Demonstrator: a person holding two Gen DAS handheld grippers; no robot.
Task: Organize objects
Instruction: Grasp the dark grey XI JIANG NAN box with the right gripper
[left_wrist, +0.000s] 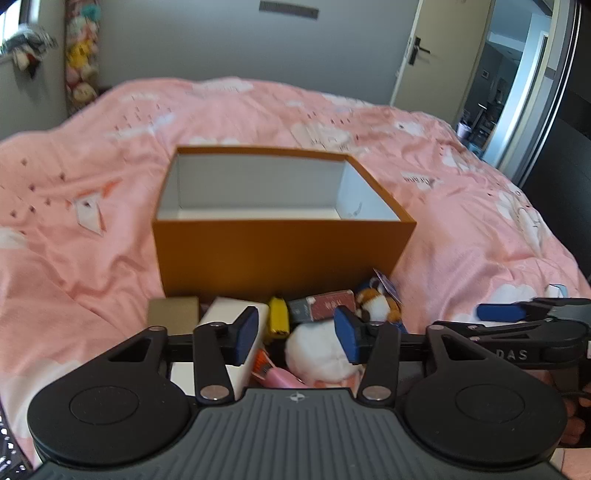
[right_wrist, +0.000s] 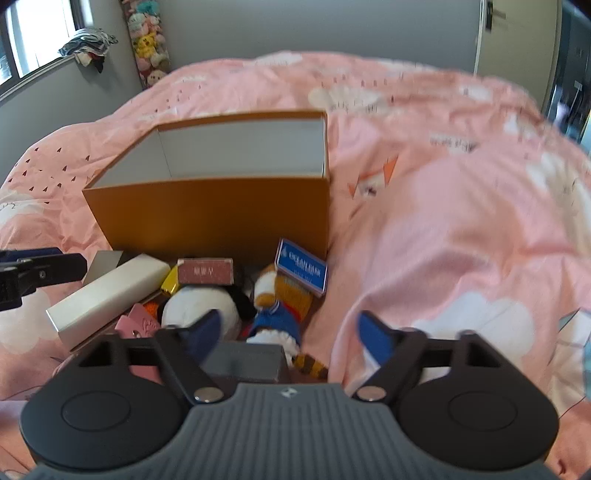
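Both hand-held grippers (left_wrist: 297, 336) (right_wrist: 291, 336) gape wide, holding nothing.

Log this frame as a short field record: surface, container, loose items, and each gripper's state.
surface: pink bedspread
container: orange box, open top, nothing visible inside
loose items: heaped against the box's near side; white carton, red packet, blue card, white plush, yellow item
left gripper: open, holding nothing, above the heap
right gripper: open, holding nothing
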